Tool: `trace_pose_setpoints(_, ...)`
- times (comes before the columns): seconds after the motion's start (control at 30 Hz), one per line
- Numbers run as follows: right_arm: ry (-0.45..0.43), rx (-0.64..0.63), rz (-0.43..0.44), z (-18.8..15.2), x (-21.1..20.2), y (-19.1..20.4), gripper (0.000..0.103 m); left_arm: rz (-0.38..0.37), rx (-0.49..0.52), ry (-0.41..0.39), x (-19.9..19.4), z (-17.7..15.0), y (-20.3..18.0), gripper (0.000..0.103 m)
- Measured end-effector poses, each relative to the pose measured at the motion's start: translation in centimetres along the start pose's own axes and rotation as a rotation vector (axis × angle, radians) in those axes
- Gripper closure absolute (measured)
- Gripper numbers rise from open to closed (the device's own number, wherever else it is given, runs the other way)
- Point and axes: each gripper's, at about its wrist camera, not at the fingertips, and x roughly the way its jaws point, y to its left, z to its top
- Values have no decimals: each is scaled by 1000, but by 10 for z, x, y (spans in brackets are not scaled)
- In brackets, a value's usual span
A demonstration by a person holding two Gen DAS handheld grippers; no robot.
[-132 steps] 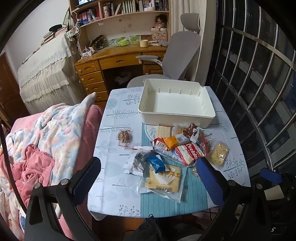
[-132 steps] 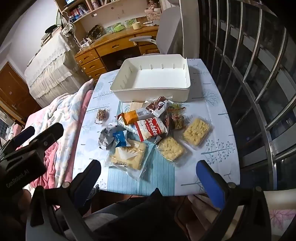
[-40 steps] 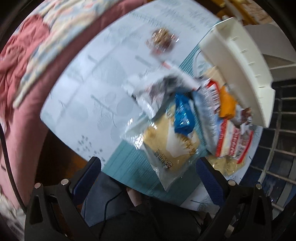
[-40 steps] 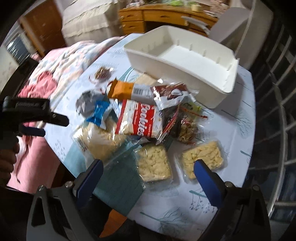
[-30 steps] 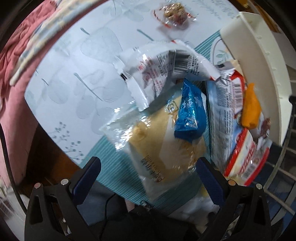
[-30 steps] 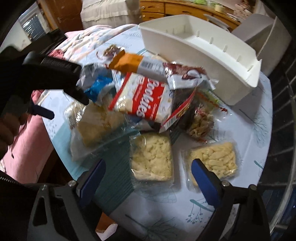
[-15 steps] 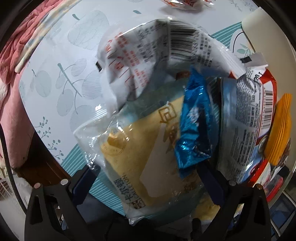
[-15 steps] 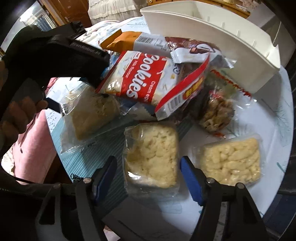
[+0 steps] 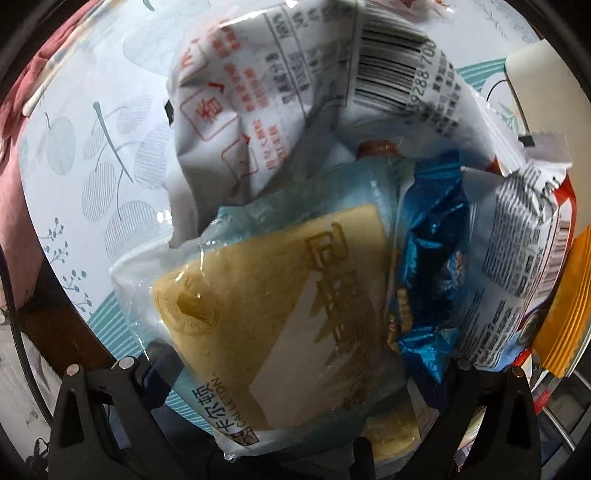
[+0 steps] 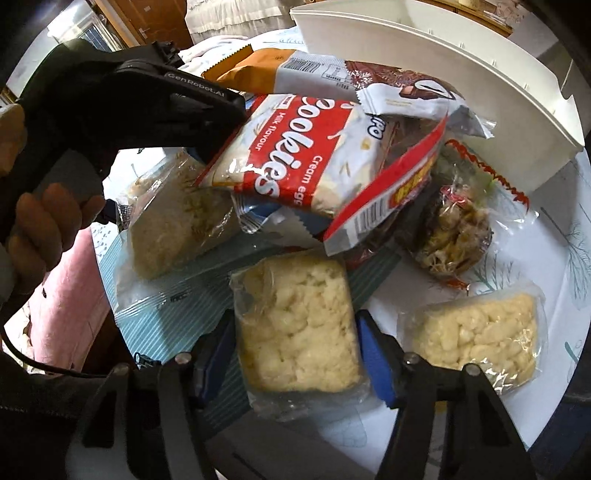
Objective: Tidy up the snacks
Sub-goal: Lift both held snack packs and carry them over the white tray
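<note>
The right claw [image 10: 295, 354] has just been closing, its pads flanking the puffed-rice pack [image 10: 297, 328] without clearly pressing it. The left claw [image 9: 295, 373] straddles the yellow cake pack [image 9: 273, 306], open. Beyond the rice pack lie the Cookies bag [image 10: 295, 158] and white tray [image 10: 461, 70] on the counter [image 10: 554, 243].

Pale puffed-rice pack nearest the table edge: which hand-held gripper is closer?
Right. The right hand-held gripper straddles the puffed-rice pack, jaws just closing. The left hand-held gripper is over the clear-wrapped cake beside it.

Home bedroom: bedding [image 10: 218, 44], wooden door [image 10: 155, 18].
</note>
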Motion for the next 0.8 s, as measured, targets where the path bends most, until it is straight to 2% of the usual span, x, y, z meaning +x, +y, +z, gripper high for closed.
trace_pose_setpoints(0.17, 14, -8, -42, -3, 3, 15, 43, -10, 7, 2, 0, 5, -2, 1)
trace_pose_setpoints(0.33, 27, 81, -80, 4, 8, 33, 43, -45, 3, 3, -3, 6, 9, 10)
trace_pose_setpoints(0.43, 58, 128, -97, 7, 7, 37, 43, -68, 9, 37, -1, 8, 16, 14)
trace_pose_setpoints(0.53, 96, 201, -111, 7, 7, 44, 43, -68, 31, 85, 4, 12, 25, 17)
trace_pose_setpoints(0.67, 135, 347, -119, 5, 8, 54, 43, -58, 81, 135, 11, 25, 22, 28)
trace_pose_setpoints(0.8, 145, 497, -132, 4, 4, 64, 43, -42, 150, 180, 5, 40, 21, 34)
